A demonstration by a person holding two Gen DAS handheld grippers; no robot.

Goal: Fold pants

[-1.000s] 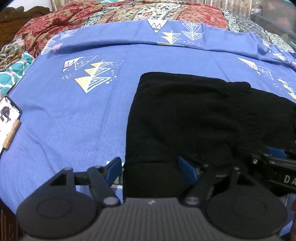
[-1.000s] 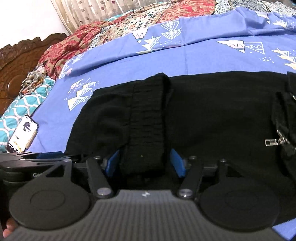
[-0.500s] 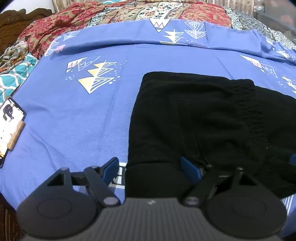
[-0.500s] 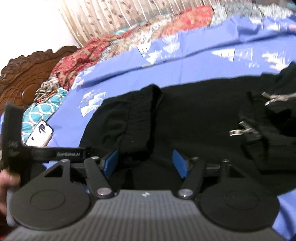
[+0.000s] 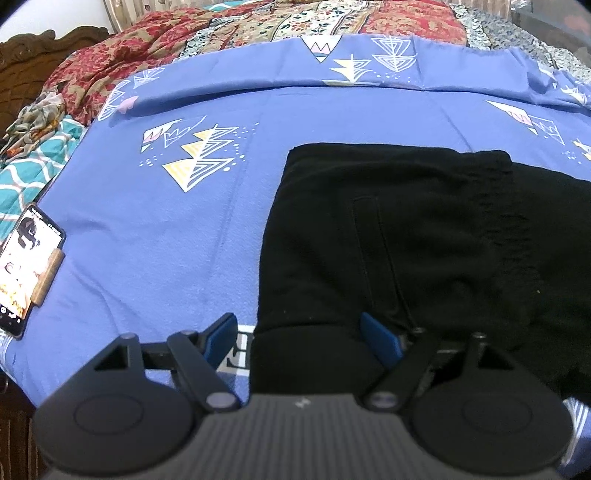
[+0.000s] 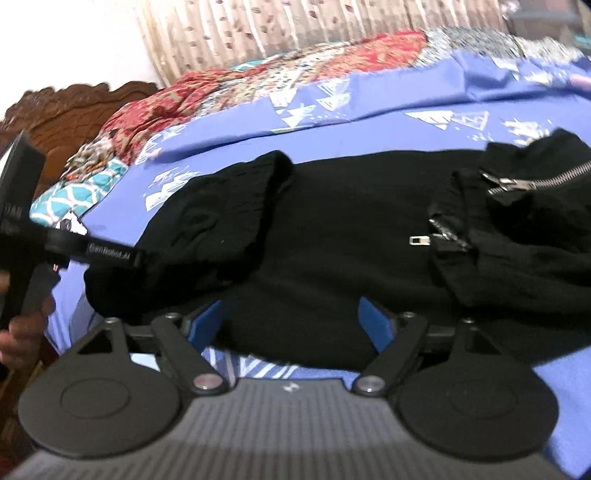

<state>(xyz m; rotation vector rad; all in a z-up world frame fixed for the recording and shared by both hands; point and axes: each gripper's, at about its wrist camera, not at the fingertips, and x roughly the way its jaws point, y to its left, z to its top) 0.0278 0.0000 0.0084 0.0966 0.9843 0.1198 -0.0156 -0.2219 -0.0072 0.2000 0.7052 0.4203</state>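
Observation:
Black pants [image 5: 406, 240] lie folded on the blue bedsheet [image 5: 166, 240]. In the left wrist view my left gripper [image 5: 301, 332] is open, its blue fingers on either side of the near left corner of the fabric. In the right wrist view the pants [image 6: 351, 240] spread across the sheet, with a folded-over end at left and a bunched end with silver zippers [image 6: 517, 182] at right. My right gripper [image 6: 291, 325] is open at the near edge of the fabric. The left gripper [image 6: 22, 229] shows at the far left of that view.
A phone [image 5: 26, 266] lies at the left edge of the bed. Red patterned bedding [image 5: 258, 33] is piled at the far side, a teal patterned cloth [image 5: 29, 166] at the left. A carved wooden headboard [image 6: 74, 107] stands beyond the bed.
My right gripper has let go of the folded black fabric, opened and drawn back to the right along the near edge. My left gripper has stayed open at the corner.

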